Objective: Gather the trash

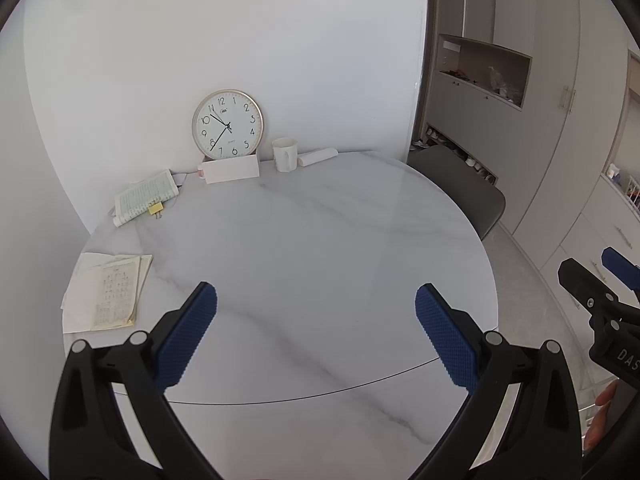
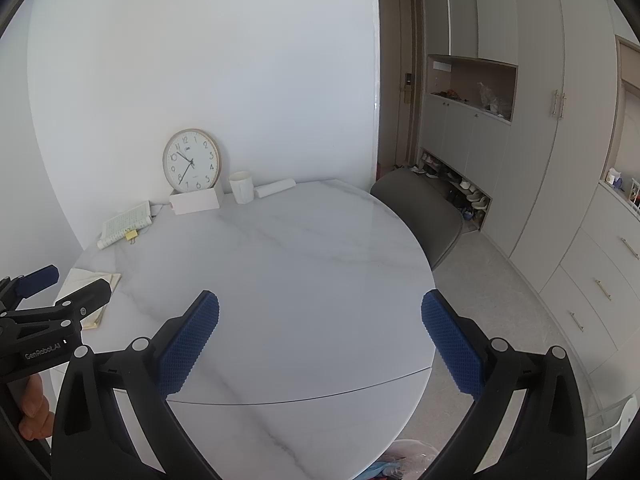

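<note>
White marble worktop (image 1: 304,240) is seen nearly bare; loose papers (image 1: 106,292) lie far left, nearest the left claw (image 1: 316,332). Both it and the right claw (image 2: 320,336) are held spread, empty.

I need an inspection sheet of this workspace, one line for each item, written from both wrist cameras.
Surface: round marble table, mostly bare.
Job's things: no obvious trash on the table; something pink and blue below its near edge, unclear.
Clutter: clock leaning on the wall, card, mug, white roll, booklet, papers.
Grippers: left claw open, holding nothing; right claw open, holding nothing.
Cables: nothing seen for certain.
Surroundings: grey chair, cupboards, shoes, door.
</note>
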A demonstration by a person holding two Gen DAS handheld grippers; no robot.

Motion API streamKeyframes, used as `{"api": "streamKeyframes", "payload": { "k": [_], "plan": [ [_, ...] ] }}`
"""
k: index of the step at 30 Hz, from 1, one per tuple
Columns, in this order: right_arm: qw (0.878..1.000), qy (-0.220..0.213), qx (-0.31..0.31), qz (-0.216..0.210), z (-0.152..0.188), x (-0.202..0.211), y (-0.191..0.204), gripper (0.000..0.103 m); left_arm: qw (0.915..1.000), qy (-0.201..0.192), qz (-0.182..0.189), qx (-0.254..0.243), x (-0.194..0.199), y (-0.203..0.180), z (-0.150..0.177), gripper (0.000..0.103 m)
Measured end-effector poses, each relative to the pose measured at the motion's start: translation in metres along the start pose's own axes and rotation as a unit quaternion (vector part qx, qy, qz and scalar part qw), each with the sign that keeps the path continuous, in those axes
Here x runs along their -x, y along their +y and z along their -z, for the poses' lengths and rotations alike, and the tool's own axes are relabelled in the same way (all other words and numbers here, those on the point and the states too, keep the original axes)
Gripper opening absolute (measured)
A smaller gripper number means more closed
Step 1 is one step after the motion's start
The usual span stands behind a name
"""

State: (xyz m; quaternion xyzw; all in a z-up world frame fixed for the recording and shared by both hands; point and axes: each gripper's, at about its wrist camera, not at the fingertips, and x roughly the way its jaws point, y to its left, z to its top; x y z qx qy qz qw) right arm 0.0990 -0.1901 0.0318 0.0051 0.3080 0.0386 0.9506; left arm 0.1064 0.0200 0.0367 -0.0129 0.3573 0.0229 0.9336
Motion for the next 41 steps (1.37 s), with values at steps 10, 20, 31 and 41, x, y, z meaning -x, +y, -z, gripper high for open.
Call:
{"api": "streamKeyframes", "payload": {
  "k": [10, 20, 31, 41],
  "plan": [
    [1.000, 0.004, -0.001, -0.002, 0.0014, -0.0058, 0.0021, 0.101, 1.0000, 0.000, -0.003, 0.001, -0.0011, 0.0005, -0.0009, 0.095],
    [1.000, 0.007, -0.005, -0.004, 0.0028, -0.0076, 0.0038, 0.101, 1.0000, -0.004, -0.005, -0.001, -0.0015, -0.0008, 0.0011, 0.095],
    [1.000, 0.008, -0.005, -0.002, 0.0049, -0.0061, 0.0040, 0.101, 0.9999, -0.009, -0.005, 0.001, -0.0027, 0.0025, 0.0003, 0.095],
    [1.000, 0.011, -0.003, -0.002, 0.0060, -0.0069, 0.0064, 0.101, 1.0000, 0.000, -0.004, 0.002, -0.0071, 0.0053, -0.0009, 0.095]
  ]
}}
